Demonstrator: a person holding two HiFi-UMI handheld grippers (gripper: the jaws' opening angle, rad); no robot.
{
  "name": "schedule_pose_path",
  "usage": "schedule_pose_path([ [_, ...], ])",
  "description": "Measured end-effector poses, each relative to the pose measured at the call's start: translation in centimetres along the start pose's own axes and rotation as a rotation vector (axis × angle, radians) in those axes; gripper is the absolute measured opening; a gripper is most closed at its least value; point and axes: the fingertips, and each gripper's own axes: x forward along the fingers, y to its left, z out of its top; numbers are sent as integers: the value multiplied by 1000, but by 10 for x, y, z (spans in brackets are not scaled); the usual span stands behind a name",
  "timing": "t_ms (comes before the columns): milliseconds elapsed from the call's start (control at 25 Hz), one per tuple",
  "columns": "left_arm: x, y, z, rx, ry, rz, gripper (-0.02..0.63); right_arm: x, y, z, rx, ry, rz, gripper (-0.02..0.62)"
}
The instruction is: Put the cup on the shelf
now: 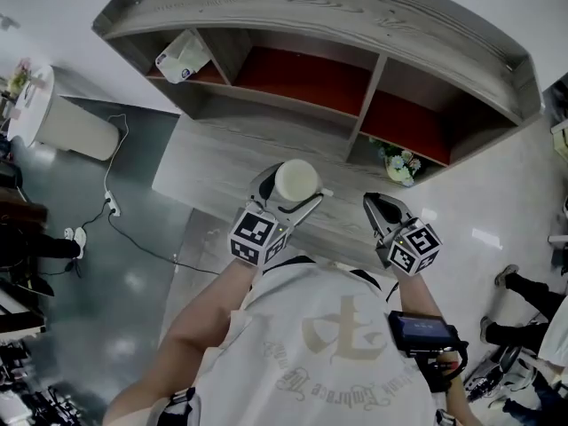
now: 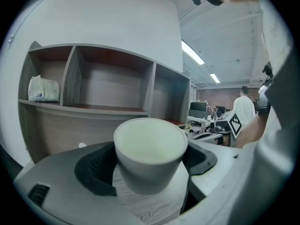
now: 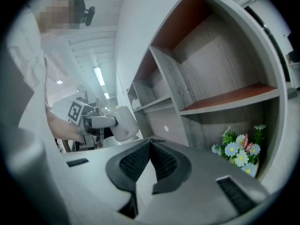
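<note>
The cup (image 2: 150, 151) is sitting upright, mouth up, between the jaws of the left gripper (image 1: 291, 193), whose dark pads are pressing on its sides below the rim; it is hanging just above the desk (image 1: 222, 153), nearer the desk's front edge than its back edge, with wood grain showing under its base. Its long axis is running straight up and down, so it is looking ready to be set down without tipping. The shelf (image 1: 355, 20) is standing along the back edge of the desk, straight ahead of the left gripper, and its middle compartment (image 1: 302, 74) is facing the cup most directly. The left compartment is holding a white bundle (image 1: 182, 58). The right gripper (image 1: 380, 209) is hovering beside the cup on the right, jaws pressed together on nothing, pointing toward the flowers (image 1: 399, 165) near the desk's right end. The left hand is the one placed to carry the cup forward.
</note>
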Motion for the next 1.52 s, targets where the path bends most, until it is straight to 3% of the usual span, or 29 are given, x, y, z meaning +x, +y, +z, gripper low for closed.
schedule_pose_path([
  [440, -5, 19, 32, 1, -30, 75, 428, 14, 5, 8, 3, -10, 58, 5],
  [920, 1, 36, 85, 13, -133, 97, 426, 13, 8, 10, 6, -13, 85, 4],
  [1280, 34, 45, 132, 64, -205, 63, 425, 13, 2, 11, 19, -11, 77, 5],
  [1520, 62, 71, 146, 39, -188, 84, 425, 14, 1, 10, 26, -8, 70, 5],
])
